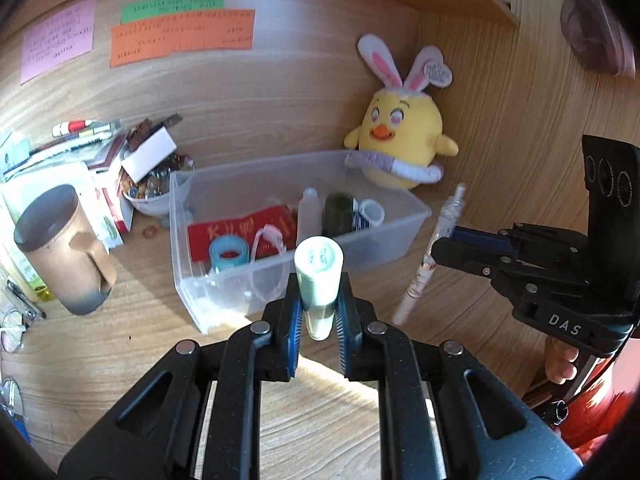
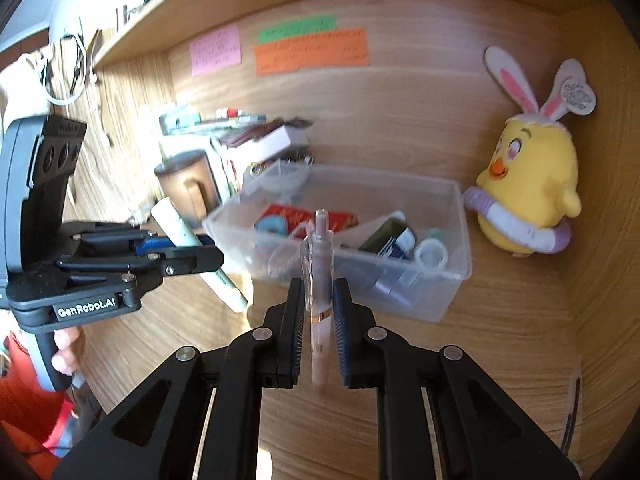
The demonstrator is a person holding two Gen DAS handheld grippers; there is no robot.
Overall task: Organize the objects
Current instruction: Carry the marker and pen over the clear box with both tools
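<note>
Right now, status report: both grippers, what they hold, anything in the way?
Left gripper shut on pale green tube. Right gripper shut on clear pink pen. Clear plastic bin ahead, path open.

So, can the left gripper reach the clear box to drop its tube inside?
Probably yes: the left gripper holds the tube just before the clear box, whose top is open and nothing stands between.
</note>
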